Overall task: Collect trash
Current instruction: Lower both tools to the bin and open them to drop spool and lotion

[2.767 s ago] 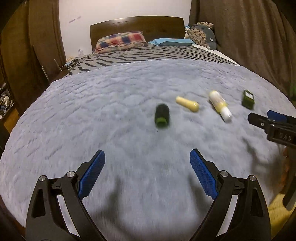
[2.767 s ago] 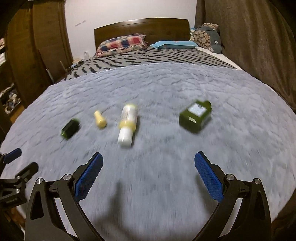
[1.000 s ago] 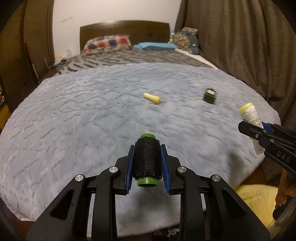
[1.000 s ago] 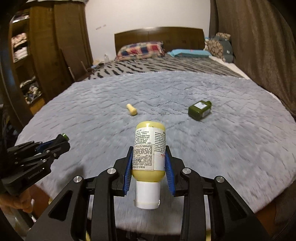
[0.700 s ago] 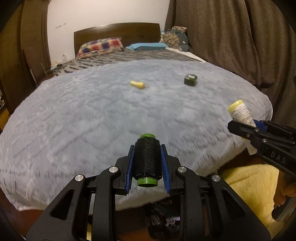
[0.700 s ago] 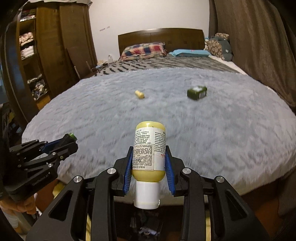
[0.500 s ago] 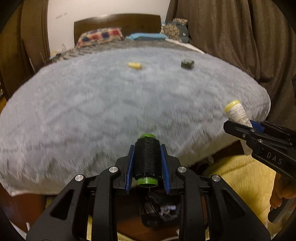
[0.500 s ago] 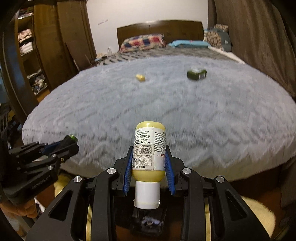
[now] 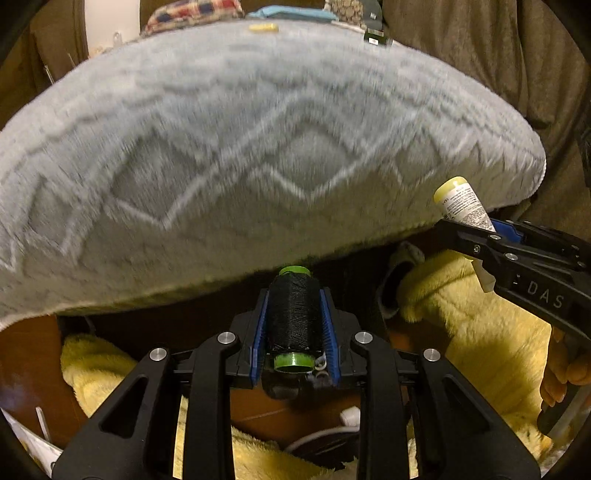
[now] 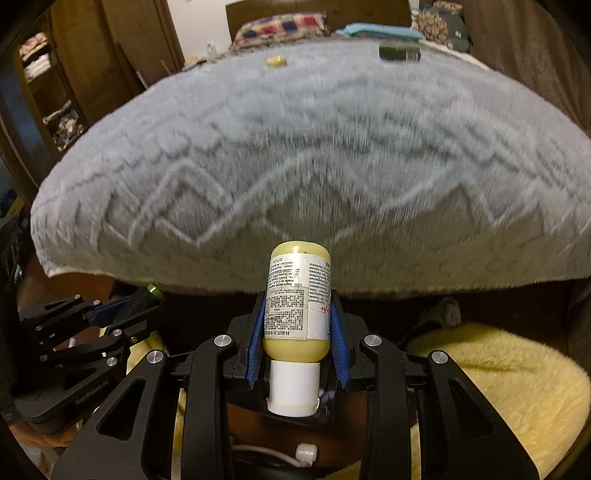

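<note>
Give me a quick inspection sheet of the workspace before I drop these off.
Surface: grey blanket over the bed, edge hanging above the floor.
Job's things: thread spool and lotion bottle in hand; small yellow piece and green bottle lie on the blanket.
Clutter: yellow rug on the floor.
Grippers: left gripper jaws shut on the spool; right gripper jaws shut on the lotion bottle.
Cables: white cable on the floor below.
Surroundings: pillows, brown curtains.
</note>
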`<state>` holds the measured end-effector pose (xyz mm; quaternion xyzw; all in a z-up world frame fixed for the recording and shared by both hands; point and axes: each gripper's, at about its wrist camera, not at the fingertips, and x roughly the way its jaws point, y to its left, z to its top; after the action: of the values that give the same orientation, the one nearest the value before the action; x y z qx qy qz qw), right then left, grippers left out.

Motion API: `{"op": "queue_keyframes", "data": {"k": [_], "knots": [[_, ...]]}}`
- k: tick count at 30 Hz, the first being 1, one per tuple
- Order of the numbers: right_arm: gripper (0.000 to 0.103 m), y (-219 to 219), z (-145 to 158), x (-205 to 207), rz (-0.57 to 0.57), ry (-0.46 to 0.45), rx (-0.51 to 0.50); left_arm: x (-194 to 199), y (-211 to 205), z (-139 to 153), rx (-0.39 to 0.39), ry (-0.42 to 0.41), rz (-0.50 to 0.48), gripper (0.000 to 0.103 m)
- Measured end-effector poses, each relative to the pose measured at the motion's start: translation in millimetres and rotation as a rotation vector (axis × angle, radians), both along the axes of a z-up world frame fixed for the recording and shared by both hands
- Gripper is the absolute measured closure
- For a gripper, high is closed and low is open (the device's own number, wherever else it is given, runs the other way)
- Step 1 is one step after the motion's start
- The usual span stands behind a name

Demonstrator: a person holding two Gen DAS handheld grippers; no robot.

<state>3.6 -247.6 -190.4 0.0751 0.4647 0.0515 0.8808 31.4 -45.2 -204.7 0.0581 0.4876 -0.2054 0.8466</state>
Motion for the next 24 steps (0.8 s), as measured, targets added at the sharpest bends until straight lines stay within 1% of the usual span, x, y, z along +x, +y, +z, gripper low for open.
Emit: {"op": "queue_keyframes", "data": {"k": [3,7,11,16,24], "knots": [[0.071,0.3,-15.3,1.9,0.004,0.043,0.015,1.2,-1.6,-17.9,0.008,0.043,-0.012,0.078],[0.071,1.1,-37.4,5.3,0.002,0.100,0.043,4.8,-0.2,-44.9,0.012,0.122,-0.014,0.078],[0.071,3.9,-57.4,11.9,0.002,0.153,0.055,7.0,0.0,-62.9,0.022,0.169,-0.016,0.078],[0.070,8.3,-73.5,19.8,0.004,0.194,0.054,16.2,-3.7,-76.6,0.023,0.211,-0.026,0.078],[0.069,9.6,-78.9,26.0,0.002,0.208,0.055,24.5,-8.1,-88.7,0.021,0.252,-0.033,0.077]]}}
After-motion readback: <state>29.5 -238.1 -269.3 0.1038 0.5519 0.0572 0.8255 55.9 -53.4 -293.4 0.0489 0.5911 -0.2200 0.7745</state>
